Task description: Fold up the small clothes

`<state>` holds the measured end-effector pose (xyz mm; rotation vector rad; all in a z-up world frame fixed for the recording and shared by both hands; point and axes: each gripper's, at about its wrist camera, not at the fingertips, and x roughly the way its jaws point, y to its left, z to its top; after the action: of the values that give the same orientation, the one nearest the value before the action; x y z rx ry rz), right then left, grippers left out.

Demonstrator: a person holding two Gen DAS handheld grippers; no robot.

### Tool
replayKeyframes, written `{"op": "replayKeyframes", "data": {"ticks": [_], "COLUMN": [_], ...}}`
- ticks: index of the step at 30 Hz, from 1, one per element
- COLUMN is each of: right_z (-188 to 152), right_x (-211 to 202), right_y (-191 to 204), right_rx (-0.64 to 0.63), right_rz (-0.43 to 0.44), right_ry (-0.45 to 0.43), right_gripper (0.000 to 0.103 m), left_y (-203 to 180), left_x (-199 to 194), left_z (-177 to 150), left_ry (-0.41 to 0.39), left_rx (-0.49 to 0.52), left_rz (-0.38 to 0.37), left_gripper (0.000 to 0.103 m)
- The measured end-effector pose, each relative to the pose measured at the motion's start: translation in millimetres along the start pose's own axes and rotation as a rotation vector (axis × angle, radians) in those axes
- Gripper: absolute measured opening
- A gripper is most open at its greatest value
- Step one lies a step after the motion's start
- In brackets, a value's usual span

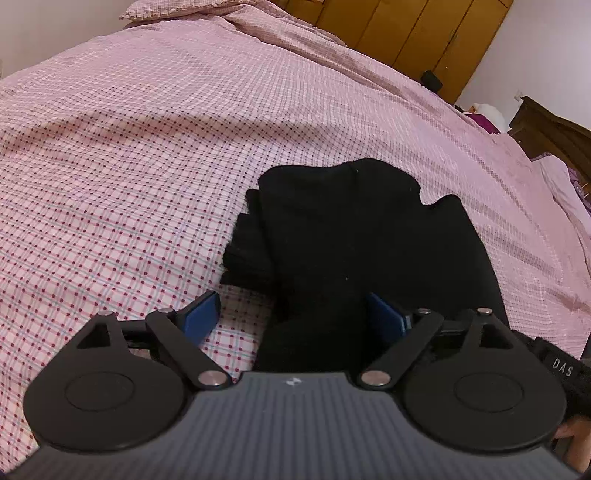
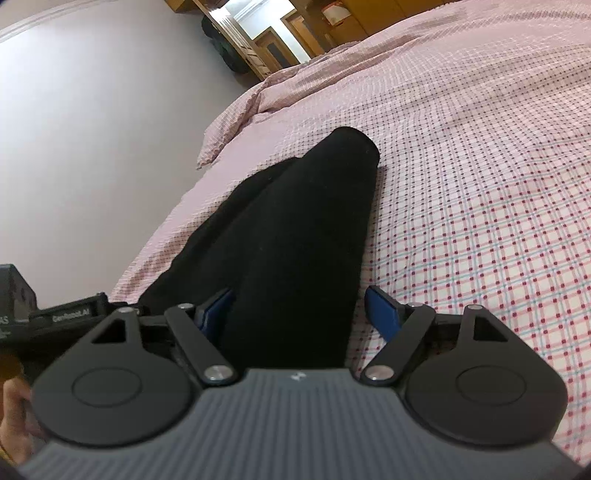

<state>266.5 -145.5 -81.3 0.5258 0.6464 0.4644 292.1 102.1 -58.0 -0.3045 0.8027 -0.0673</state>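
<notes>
We are hovering the left gripper (image 1: 291,317) and right gripper (image 2: 299,314), both released, astride the near end of the black garment (image 1: 332,236) lying on the checked bedsheet (image 1: 129,166). It is looking soft, light and floppy, so we are judging its near edge at 6 o'clock the best hold.

A wide bed fills most of both views, covered with a pink-and-white checked cotton sheet (image 1: 155,155) dotted with small red squares and thin blue lines. A matching checked pillow (image 1: 177,11) lies at the far end. Behind the bed stands a tall honey-coloured wooden wardrobe (image 1: 413,33) with several plain doors. A pale, bare painted wall (image 2: 92,122) runs along one side of the bed, lit evenly and softly. To the side stands a dark brown carved wooden piece of furniture (image 1: 550,129). In the right wrist view, a bright lit doorway (image 2: 258,26) opens beyond the bed.
</notes>
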Motion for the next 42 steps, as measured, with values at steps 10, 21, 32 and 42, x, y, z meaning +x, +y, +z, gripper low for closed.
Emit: {"op": "replayKeyframes", "data": {"ticks": [10, 21, 32, 42], "right_z": [18, 44, 35, -34], "right_x": [29, 7, -109, -149], "right_y": [11, 21, 37, -6], "right_rx": [0.005, 0.131, 0.089, 0.039], "right_rz": [0.037, 0.038, -0.011, -0.192], "right_ry": [0.051, 0.102, 0.103, 0.126], "right_gripper": [0.079, 0.04, 0.04, 0.052], "left_y": [-1, -12, -68, -116], "left_x": [11, -16, -86, -98], "left_z": [-5, -9, -72, -160], "left_ry": [-0.003, 0.016, 0.03, 0.079], "left_rx": [0.01, -0.085, -0.071, 0.099], "left_rz": [-0.112, -0.272, -0.381, -0.18], "left_gripper": [0.085, 0.047, 0.047, 0.06]}}
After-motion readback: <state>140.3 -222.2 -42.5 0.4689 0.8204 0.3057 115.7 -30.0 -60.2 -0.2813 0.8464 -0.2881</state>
